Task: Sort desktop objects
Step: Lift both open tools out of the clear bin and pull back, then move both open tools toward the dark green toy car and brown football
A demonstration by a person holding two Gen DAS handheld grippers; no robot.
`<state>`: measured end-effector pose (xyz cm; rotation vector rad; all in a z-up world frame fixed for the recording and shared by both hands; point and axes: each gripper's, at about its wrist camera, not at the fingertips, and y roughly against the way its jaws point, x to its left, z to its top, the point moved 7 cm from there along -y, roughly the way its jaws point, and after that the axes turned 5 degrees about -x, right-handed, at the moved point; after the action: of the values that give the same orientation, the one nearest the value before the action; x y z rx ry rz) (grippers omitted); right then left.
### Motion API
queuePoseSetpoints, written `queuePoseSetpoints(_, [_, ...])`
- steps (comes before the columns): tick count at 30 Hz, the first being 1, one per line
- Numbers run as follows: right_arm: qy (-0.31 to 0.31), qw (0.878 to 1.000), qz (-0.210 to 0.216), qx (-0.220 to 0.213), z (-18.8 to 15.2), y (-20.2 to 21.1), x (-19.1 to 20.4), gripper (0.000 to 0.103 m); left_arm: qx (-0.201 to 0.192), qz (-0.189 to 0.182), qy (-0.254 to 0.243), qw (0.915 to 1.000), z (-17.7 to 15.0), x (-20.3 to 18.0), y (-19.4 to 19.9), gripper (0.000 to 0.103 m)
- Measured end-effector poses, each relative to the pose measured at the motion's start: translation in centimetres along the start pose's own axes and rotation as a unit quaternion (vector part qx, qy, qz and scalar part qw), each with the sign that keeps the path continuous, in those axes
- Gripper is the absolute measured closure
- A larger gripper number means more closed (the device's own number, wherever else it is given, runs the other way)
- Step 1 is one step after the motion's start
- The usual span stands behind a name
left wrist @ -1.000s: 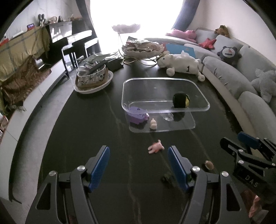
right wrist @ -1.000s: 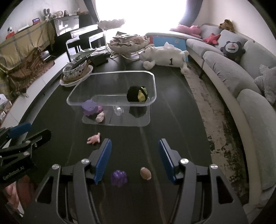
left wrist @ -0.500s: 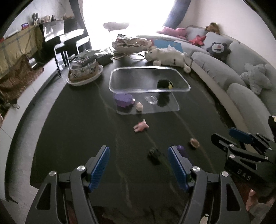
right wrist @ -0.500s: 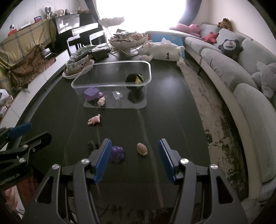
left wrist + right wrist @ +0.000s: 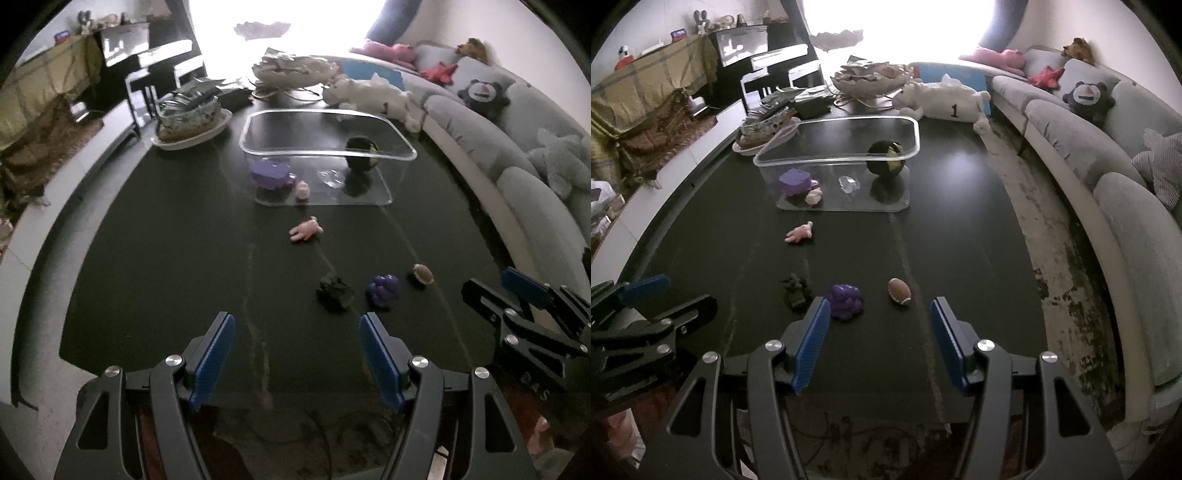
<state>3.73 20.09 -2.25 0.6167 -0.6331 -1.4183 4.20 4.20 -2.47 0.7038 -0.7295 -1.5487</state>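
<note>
**Four small toys left to pick off the table**

Both grippers hang empty with jaws apart, the left gripper [image 5: 297,352] wider than the right gripper [image 5: 881,341]. Loose toys lie at twelve to one o'clock: dark toy [image 5: 335,291], purple toy [image 5: 384,290], small football [image 5: 899,290], pink figure [image 5: 306,230]. Farther at twelve stands the clear bin [image 5: 397,134], already holding several. Judged step: picking the next target; it calls for lowering one gripper over a toy.

The window [image 5: 901,22] was blown out to white, so nothing beyond it could be made out. A small clear item [image 5: 848,183] in the transparent bin [image 5: 834,159] was too faint to be identified. The dark toy [image 5: 334,291] was left indistinct against the black table [image 5: 166,258]. Both grippers' handles were cut off by the frames' lower edges.
</note>
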Motion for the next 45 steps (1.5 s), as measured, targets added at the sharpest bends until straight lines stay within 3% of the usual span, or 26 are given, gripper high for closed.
queuePoseSetpoints(4, [0.015,1.0,0.002,-0.006,0.3,0.4,0.5,0.049,-0.014,-0.002,0.016,0.9998,-0.1,0.2,0.6,0.036])
queuePoseSetpoints(10, [0.007,1.0,0.005,-0.007,0.5,0.4,0.5,0.049,-0.025,0.024,-0.011,0.9993,0.2,0.2,1.0,0.036])
queuePoseSetpoints(16, [0.009,1.0,0.002,-0.006,0.6,0.4,0.5,0.049,-0.021,0.004,0.011,0.9997,0.2,0.9,0.9,0.036])
queuePoseSetpoints(45, [-0.027,1.0,-0.001,0.015,-0.8,-1.8,-0.8,0.049,-0.002,-0.02,-0.029,0.9994,-0.7,-0.8,-1.7,0.036])
